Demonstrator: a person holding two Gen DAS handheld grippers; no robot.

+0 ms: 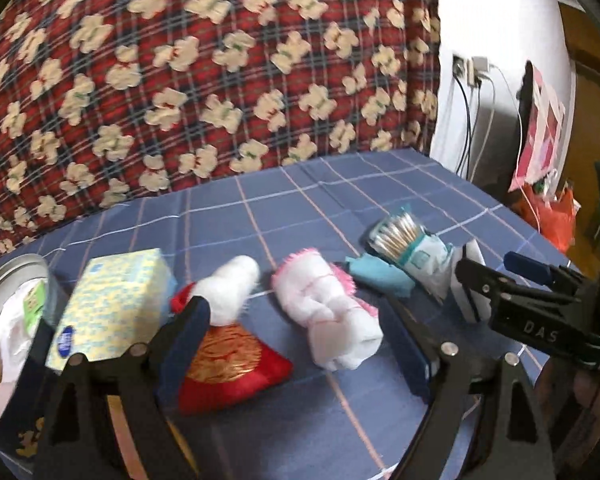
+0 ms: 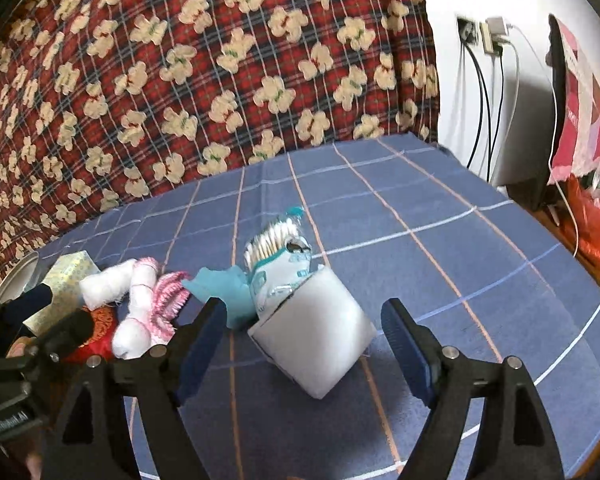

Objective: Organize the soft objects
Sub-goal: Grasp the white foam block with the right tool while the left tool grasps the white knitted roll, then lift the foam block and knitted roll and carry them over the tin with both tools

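Left tool (image 1: 300, 344): fingers spread wide, nothing between the pads; it hangs low over the blue checked bedsheet (image 1: 340, 184).
Red pouch (image 1: 232, 364): red satin with gold embroidery, lying on the sheet just ahead of the left finger (image 1: 188, 344) and partly hidden by it.
White rolled towel (image 1: 332, 312): pink-fringed, lying in the gap between the two left fingers, a little ahead of the tips, touching neither.
White fluffy piece (image 1: 232, 288): sits at the far end of the red pouch, just beyond the left fingertip.
Tissue box (image 1: 112, 304): yellow-patterned, to the left of the left tool, beside a round tin (image 1: 16, 276) with a white plastic bag inside.
Right tool (image 2: 304, 340): fingers spread wide, gripping nothing; it also shows at the right edge of the left wrist view (image 1: 512, 288).
White soft block (image 2: 320, 328): tilted on the sheet, between the right tool's fingers and slightly ahead, clear of both pads.
Cotton swab pack (image 2: 276, 256): leans against the far side of the white block, swab heads pointing away from the tool.
Teal cloth (image 2: 220, 288): just ahead of the right tool's left finger, touching the swab pack.
Backdrop: red plaid quilt (image 2: 220, 80) with a cream bear print rises behind the sheet; cables (image 2: 480, 100) hang down the white wall on the far right.
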